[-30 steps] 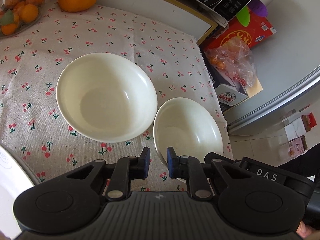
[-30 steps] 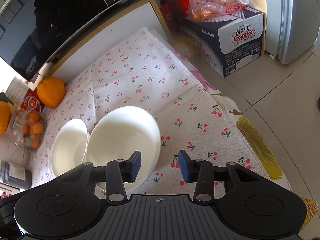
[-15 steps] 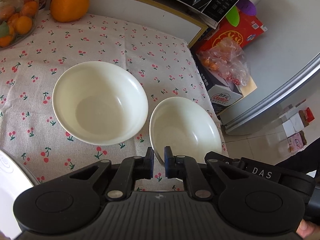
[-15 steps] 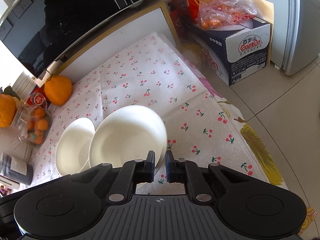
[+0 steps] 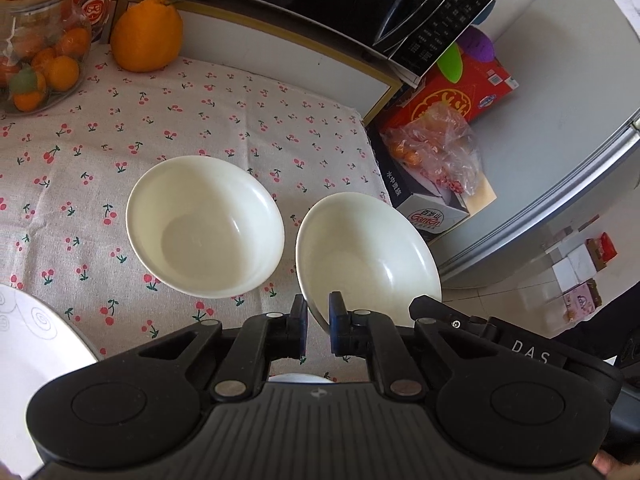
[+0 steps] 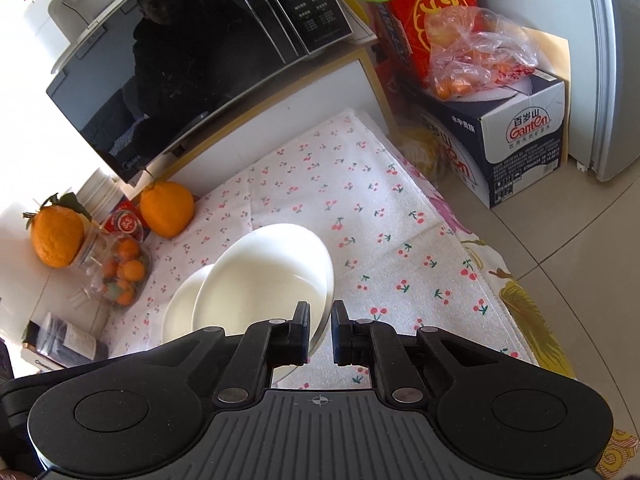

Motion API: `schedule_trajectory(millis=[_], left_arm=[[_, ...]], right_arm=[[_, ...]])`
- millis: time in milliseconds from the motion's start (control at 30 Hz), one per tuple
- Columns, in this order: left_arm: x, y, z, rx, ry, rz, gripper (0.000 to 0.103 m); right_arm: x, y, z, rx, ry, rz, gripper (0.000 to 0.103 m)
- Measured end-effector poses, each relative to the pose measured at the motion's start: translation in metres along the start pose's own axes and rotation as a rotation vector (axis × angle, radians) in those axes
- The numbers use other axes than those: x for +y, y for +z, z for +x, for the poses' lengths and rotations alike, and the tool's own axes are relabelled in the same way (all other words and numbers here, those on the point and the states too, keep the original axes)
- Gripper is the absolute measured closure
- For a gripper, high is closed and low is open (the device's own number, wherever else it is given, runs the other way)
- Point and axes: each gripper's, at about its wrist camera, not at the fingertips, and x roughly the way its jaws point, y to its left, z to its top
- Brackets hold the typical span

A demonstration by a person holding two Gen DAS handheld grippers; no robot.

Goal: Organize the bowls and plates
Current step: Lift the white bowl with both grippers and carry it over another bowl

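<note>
At the right edge of the cherry-print cloth (image 5: 224,120), the nearer white bowl (image 5: 368,256) is held tilted, its rim pinched at 7 o'clock between the nearly closed fingers of the left gripper (image 5: 318,322). In the right wrist view the same bowl (image 6: 272,280) is clamped at 4 o'clock by the right gripper (image 6: 320,332). The second bowl (image 5: 204,228) is seen just beside it at 9 o'clock, resting upright on the cloth. A patterned plate (image 5: 24,360) is seen at 8 o'clock, and a large orange (image 5: 146,36) at 11 o'clock, below the microwave (image 6: 192,64).
</note>
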Motion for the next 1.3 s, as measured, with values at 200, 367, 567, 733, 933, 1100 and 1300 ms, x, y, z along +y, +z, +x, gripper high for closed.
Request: schedule_trajectory(millis=[200,367,567,733,933,1100,1300], left_arm=[[-0.002,0.001,-0.014,-0.034,0.014,-0.005,0.095],[0.005,0.001,-0.021,-0.042,0.008,-0.036,0.096],[0.013,-0.002,-0.03,-0.034,-0.007,-0.061,0.096],[0.015,-0.005,-0.034,-0.031,-0.009,-0.062,0.097],[0.016,-0.012,-0.038,-0.004,-0.016,-0.051,0.097],[0.018,-0.017,-0.045,0.01,-0.022,-0.039,0.097],[0.019,-0.029,-0.049,0.034,-0.017,-0.01,0.097]], right_arm=[[0.006,-0.002,-0.007,-0.018,0.062,-0.031,0.092],[0.011,-0.004,-0.011,-0.013,0.113,-0.053,0.09],[0.015,-0.007,-0.012,-0.007,0.129,-0.073,0.088],[0.017,-0.009,-0.012,0.0,0.13,-0.09,0.087],[0.017,-0.009,-0.014,-0.005,0.127,-0.097,0.087],[0.018,-0.01,-0.016,0.0,0.135,-0.114,0.087],[0.02,-0.014,-0.016,0.028,0.141,-0.135,0.087]])
